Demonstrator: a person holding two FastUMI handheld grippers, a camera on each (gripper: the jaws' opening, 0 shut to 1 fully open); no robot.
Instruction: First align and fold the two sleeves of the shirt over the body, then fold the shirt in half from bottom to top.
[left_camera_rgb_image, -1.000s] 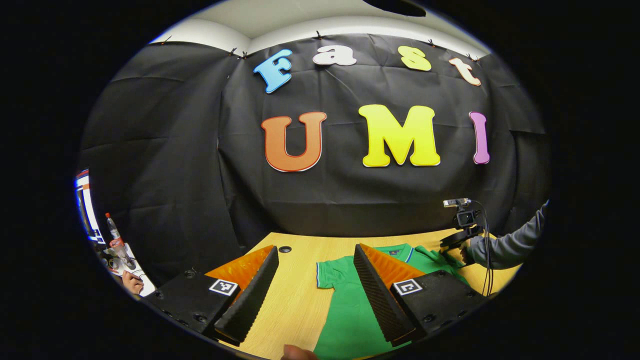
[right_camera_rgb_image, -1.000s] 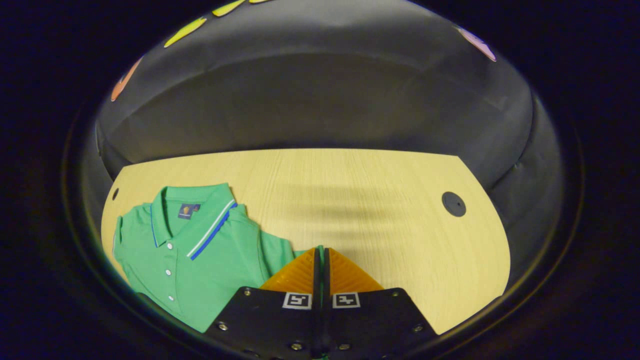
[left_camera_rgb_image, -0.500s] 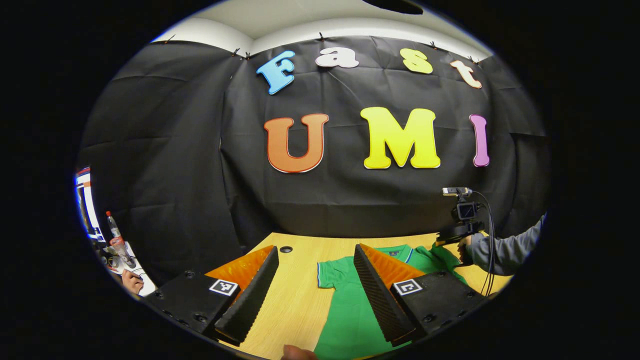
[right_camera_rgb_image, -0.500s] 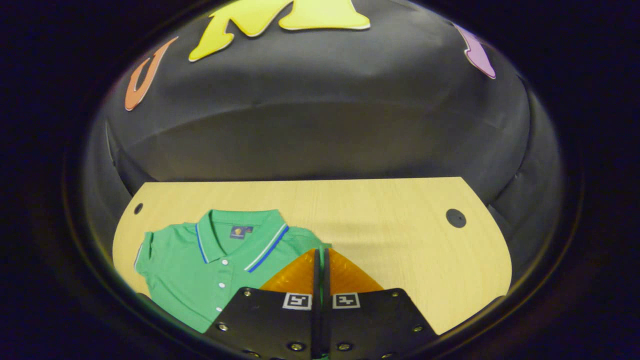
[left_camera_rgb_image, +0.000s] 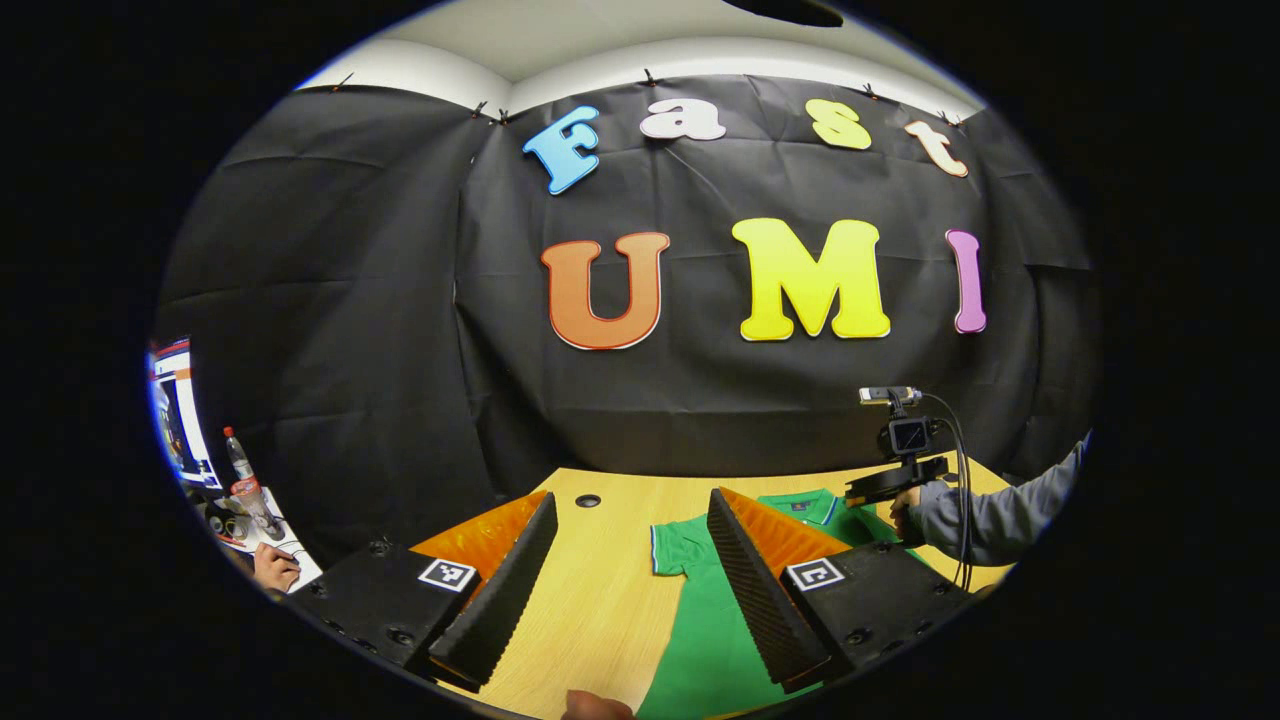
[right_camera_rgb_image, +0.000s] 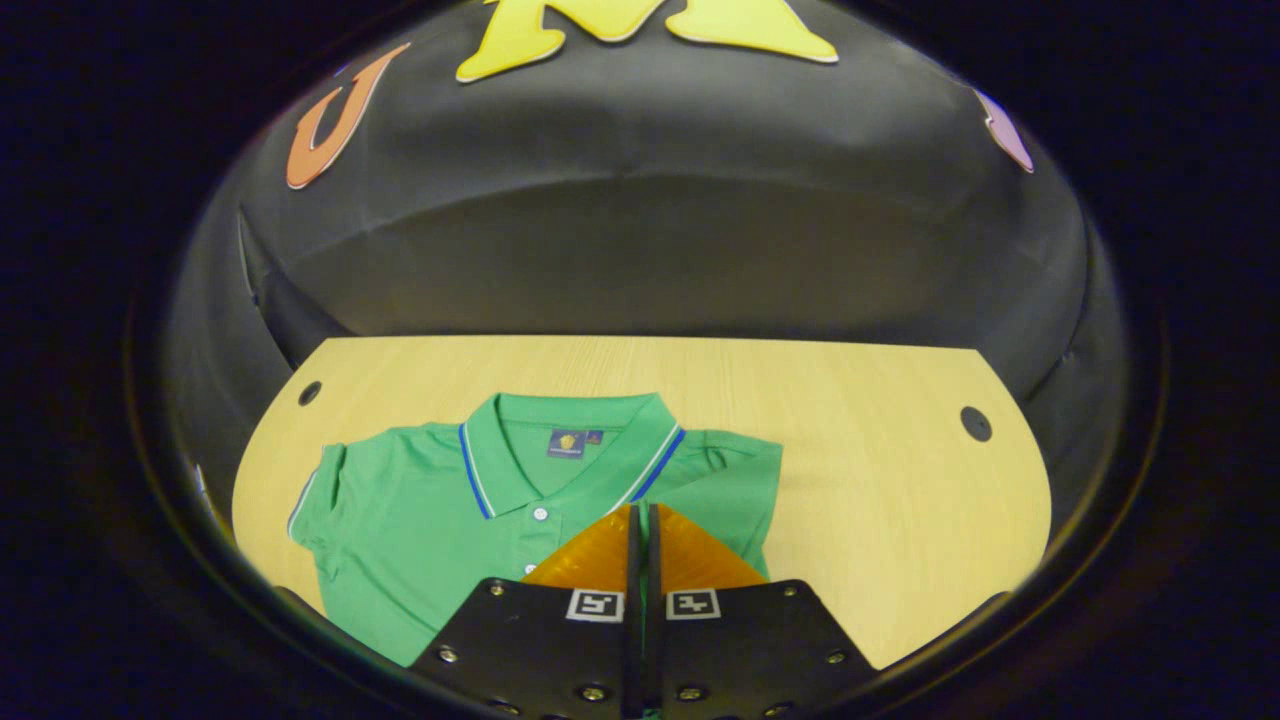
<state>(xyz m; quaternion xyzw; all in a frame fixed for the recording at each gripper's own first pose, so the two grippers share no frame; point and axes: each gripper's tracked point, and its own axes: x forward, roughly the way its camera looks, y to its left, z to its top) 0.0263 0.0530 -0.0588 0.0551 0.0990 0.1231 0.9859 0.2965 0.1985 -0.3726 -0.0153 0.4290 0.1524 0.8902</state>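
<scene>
My right gripper (right_camera_rgb_image: 641, 515) is pinched on the shirt's right sleeve (right_camera_rgb_image: 735, 480), drawn over the body. My left gripper (left_camera_rgb_image: 628, 560) hangs spread, holding nothing. 1 sleeve about folded; left sleeve (right_camera_rgb_image: 318, 500) and bottom-to-top fold remain. Green shirt (right_camera_rgb_image: 450, 510) lies flat on the wooden table (right_camera_rgb_image: 850, 480), striped collar away from me.

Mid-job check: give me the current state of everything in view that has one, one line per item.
Shirt: lying front up on the table, collar at the far end.
Left sleeve: spread out, not folded.
Right sleeve: turned in over the body, pinched between the right gripper's fingers.
Right gripper: shut on the sleeve.
Left gripper: open, holding nothing, above the table.
Bottle: upright, capped.
</scene>
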